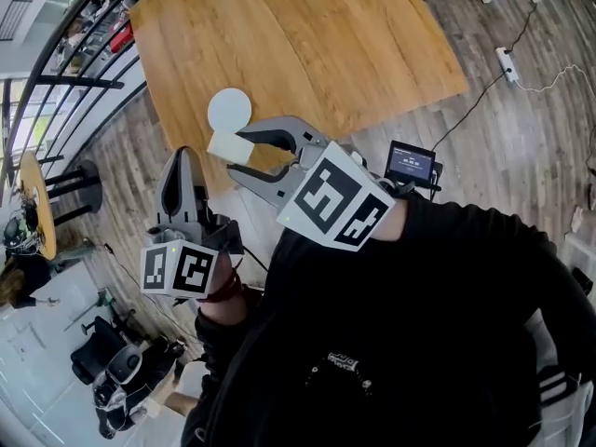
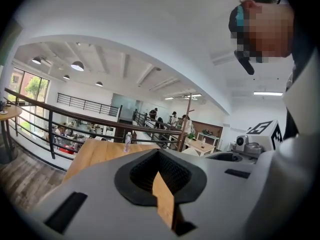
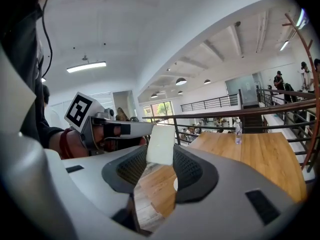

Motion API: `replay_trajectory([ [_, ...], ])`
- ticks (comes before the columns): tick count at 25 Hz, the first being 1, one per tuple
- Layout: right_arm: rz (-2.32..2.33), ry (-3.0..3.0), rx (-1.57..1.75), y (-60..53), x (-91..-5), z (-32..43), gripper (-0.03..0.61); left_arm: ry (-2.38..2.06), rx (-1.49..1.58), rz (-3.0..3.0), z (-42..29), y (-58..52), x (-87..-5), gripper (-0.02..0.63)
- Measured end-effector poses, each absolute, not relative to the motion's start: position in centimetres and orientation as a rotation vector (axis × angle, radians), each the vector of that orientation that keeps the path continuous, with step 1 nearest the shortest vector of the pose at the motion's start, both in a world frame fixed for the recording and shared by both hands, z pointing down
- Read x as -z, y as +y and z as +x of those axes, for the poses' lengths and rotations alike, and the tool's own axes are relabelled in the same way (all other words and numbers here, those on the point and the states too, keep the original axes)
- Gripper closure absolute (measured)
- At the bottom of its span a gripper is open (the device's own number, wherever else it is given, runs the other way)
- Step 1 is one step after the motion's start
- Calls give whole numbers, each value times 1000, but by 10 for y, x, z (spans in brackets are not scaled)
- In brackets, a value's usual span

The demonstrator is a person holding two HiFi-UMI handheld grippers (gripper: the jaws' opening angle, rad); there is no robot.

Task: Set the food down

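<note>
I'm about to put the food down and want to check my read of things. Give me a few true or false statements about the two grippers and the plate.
1. The right gripper is clamped on a pale block of food. True.
2. The food already lies on the white plate. False: it is held between the right gripper's jaws, off the plate.
3. The left gripper carries a bottle. False: its jaws are together with nothing between them.
4. The white plate sits on a wooden table. True.
</note>
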State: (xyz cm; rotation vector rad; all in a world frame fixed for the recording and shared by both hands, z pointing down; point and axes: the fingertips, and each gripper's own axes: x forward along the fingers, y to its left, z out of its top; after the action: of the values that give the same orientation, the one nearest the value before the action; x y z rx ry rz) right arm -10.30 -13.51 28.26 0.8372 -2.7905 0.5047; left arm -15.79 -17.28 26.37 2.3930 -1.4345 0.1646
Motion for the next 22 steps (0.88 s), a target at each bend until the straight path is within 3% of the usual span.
replay_trajectory([
  [22,1060,-2690,-429,-225,-280,-178,402,-1176,-140,2510,-219,-273,-274,617],
])
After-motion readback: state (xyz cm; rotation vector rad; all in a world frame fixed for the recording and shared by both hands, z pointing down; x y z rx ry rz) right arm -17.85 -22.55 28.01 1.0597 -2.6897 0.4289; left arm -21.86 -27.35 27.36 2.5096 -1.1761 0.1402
